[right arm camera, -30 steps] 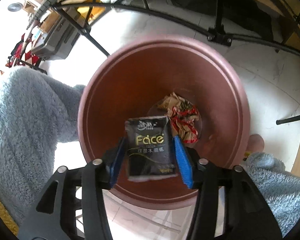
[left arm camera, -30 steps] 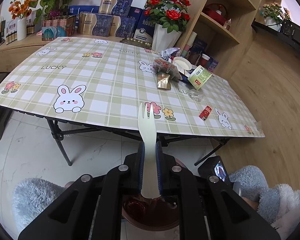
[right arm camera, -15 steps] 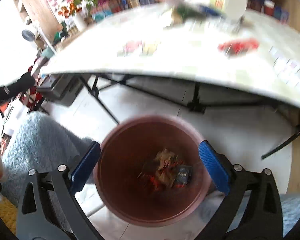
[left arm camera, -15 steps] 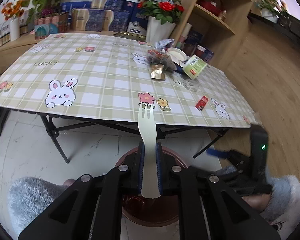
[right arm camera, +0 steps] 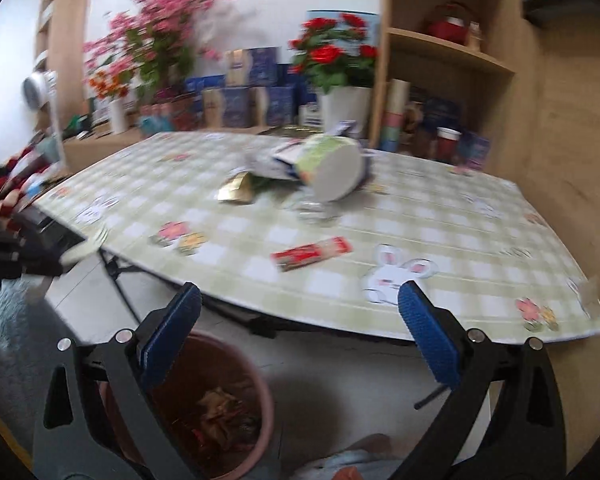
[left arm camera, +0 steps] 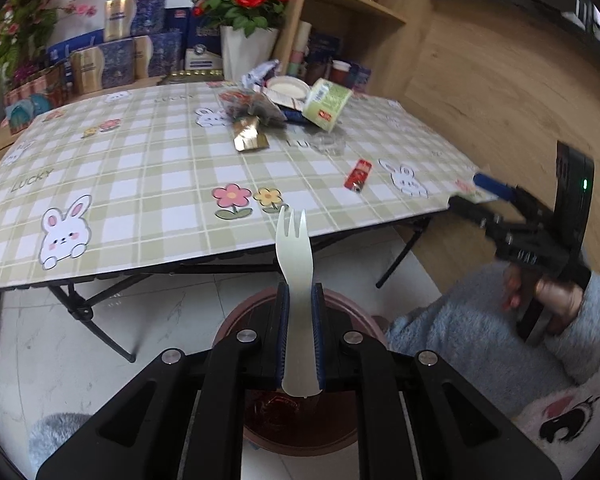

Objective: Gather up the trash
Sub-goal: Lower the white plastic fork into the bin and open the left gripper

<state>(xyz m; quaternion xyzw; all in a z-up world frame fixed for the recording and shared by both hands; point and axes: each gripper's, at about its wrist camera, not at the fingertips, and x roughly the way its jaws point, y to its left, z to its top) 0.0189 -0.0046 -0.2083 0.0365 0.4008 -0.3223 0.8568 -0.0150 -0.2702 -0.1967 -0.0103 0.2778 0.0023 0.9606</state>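
Across the folding worktop (left arm camera: 148, 184) lies a green-and-white checked cloth printed with rabbits and flowers, and the trash sits toward its far right side: a tipped green paper cup (left arm camera: 326, 104), a gold wrapper (left arm camera: 249, 137), a crumpled clear bag (left arm camera: 252, 106), a white paper plate (left arm camera: 287, 89) and, nearer the front edge, a small red packet (left arm camera: 358, 175). Behind stand a white vase of red roses (left arm camera: 244, 28), stacked blue and gold boxes (left arm camera: 128, 48) and a wooden shelf unit (left arm camera: 356, 20); the floor is pale tile meeting wood planks. Below the worktop's near edge sits a reddish-brown bin (right arm camera: 216, 404) with crumpled wrappers at its bottom — in the left wrist view most of it is covered by the left tool (left arm camera: 299, 332), whose pads are clamped on a pale plastic fork (left arm camera: 294, 264) standing tines-up over the bin. The right tool (right arm camera: 300, 340) has its blue pads wide apart with nothing between them, and faces the worktop. That view is motion-blurred, so the print on the cup and packet cannot be read — and the left tool shows there only as a dark smear at the left edge. A fluffy grey-blue sleeve (left arm camera: 476, 332) is cut off at the frame's right.
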